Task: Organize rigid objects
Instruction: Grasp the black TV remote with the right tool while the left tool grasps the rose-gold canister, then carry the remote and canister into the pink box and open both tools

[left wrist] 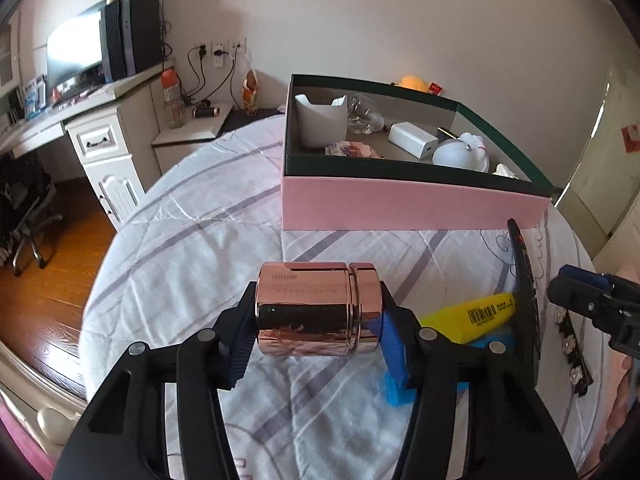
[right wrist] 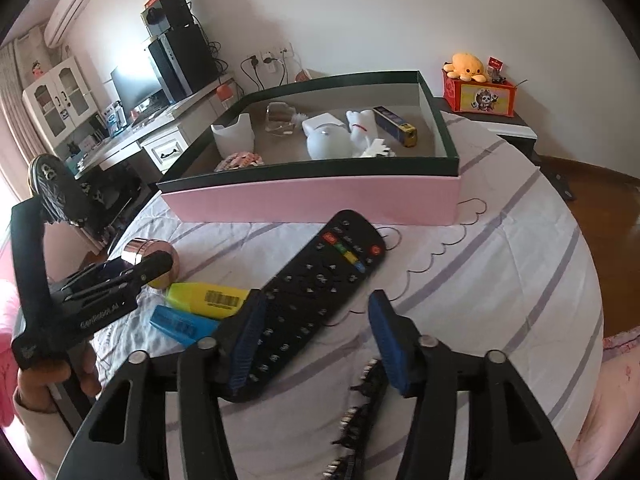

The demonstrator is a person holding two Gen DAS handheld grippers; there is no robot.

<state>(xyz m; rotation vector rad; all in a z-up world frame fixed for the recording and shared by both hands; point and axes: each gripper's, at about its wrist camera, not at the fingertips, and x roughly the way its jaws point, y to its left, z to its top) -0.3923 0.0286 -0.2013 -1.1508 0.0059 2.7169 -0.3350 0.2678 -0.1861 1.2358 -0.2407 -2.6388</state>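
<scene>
Nearest the left wrist camera, the left gripper [left wrist: 318,320] is clamped across the ends of a rose-gold canister [left wrist: 318,308], which lies on its side between the pads, apparently lifted just above the striped bedspread [left wrist: 180,240]. Just beside it to the right lie a yellow highlighter [left wrist: 472,314] and a blue highlighter [right wrist: 182,324], the blue one mostly hidden behind the finger in this view.

The right gripper [right wrist: 314,332] has its fingers spread apart, holding nothing, over the lower end of the black remote control [right wrist: 316,280]; a dark beaded strip [right wrist: 356,412] lies beneath it.

Farther off stands the pink box [right wrist: 320,200] with its dark green rim, already holding a white cat-eared cup [left wrist: 320,120], a white charger block [left wrist: 412,140], a white rounded figure [right wrist: 332,142] and a dark blue-and-yellow carton [right wrist: 396,120].

The canister is glossy and round, so it could probably slip or roll out of the pads on the way to the box, or knock the near wall if carried too low. Closing on the remote near its end may let it tip.

The right wrist view alone shows the remote's button face, the carton and the full blue highlighter; the left view alone shows the printing on the canister and how the pads grip it.
</scene>
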